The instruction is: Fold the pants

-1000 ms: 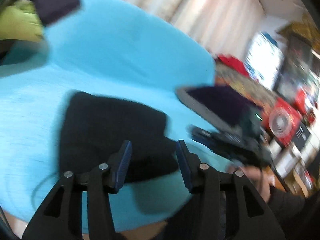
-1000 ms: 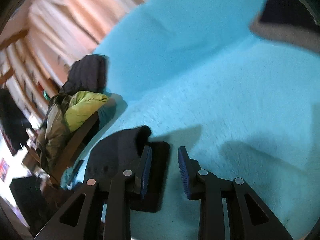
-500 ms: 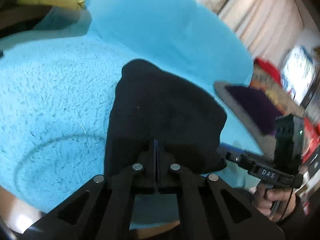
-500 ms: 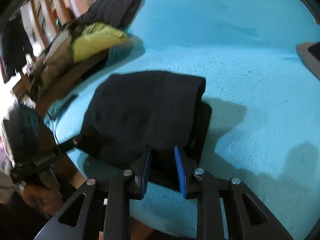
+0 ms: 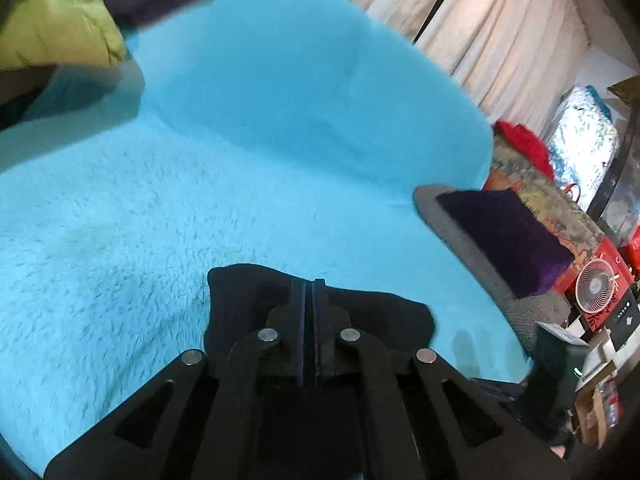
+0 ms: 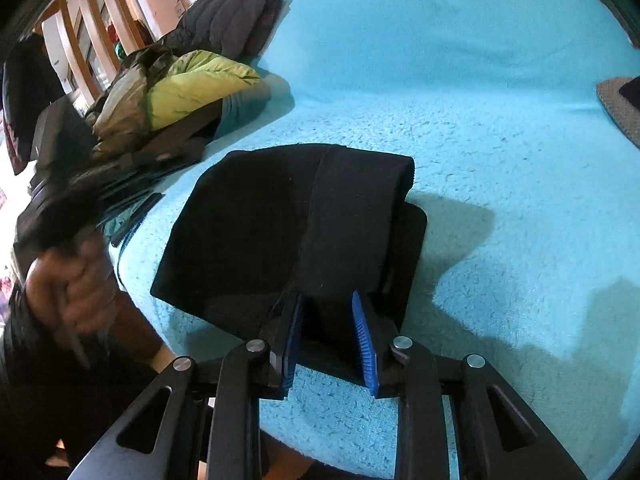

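The black pants lie folded into a thick pad near the front edge of the cyan fleece-covered seat. My right gripper has the near edge of the pants between its blue pads; the cloth fills the gap while the jaws are opening slightly. In the left wrist view my left gripper is shut, pads together, hovering over the pants with no cloth visibly pinched. The right wrist view shows the left gripper only as a blur in a hand, left of the pants.
A pile of jackets, yellow-green and dark, sits at the seat's left side. A grey mat with a purple cushion lies on the right. Boxes and a small white fan stand beyond it, with curtains behind the seat.
The left gripper went from open to shut, then swung across the seat. The right gripper came down onto the near edge of the pants and narrowed around it.
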Available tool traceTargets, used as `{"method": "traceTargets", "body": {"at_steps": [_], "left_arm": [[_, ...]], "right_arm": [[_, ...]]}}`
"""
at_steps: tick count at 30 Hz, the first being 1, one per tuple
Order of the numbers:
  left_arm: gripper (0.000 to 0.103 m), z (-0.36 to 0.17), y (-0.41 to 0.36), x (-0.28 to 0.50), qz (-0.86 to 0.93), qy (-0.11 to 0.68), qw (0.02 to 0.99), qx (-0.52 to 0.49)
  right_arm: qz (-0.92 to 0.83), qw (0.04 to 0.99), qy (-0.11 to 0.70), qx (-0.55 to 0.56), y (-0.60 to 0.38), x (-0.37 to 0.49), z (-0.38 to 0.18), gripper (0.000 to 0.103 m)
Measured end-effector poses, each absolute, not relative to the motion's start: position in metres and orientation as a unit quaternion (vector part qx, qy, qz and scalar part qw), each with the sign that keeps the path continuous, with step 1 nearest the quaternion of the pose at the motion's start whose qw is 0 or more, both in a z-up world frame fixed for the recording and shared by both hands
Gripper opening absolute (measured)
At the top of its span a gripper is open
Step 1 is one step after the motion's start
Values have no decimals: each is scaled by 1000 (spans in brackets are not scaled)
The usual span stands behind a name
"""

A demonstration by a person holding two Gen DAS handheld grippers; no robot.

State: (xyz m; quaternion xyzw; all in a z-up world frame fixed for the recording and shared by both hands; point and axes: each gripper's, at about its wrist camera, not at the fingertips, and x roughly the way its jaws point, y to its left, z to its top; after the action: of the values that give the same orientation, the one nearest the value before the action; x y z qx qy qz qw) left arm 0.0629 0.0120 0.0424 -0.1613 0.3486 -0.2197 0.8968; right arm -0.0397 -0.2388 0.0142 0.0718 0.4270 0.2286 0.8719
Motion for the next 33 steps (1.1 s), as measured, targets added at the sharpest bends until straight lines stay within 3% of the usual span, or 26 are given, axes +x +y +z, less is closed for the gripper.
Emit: {"method": "traceTargets", "body": {"at_steps": [2,14,17,23,26,28,33], "left_arm": [[1,12,7,80,-202,406,878,-152],[1,22,30,65,-205,340,892,-215],[1,5,27,77,-196,382,877,-217],[1,1,21,77,-191,382,876,-224],[1,1,22,75,-192,380,876,-227],[1,0,23,73,-198,377,874,-233],[1,-1,36,69,-205,374,869,-251]], "right_arm": [[227,873,426,66,-238,-40,14,27],[230,868,434,76,-237,-37,19,27],[224,872,427,80,-240,-35,35,29],[212,900,371,83,-230,-4,82,29],[213,897,386,36,-209,21,68,27],[174,878,445,-14,-201,40,28,28],[177,877,445,38,-217,38,14,30]]}}
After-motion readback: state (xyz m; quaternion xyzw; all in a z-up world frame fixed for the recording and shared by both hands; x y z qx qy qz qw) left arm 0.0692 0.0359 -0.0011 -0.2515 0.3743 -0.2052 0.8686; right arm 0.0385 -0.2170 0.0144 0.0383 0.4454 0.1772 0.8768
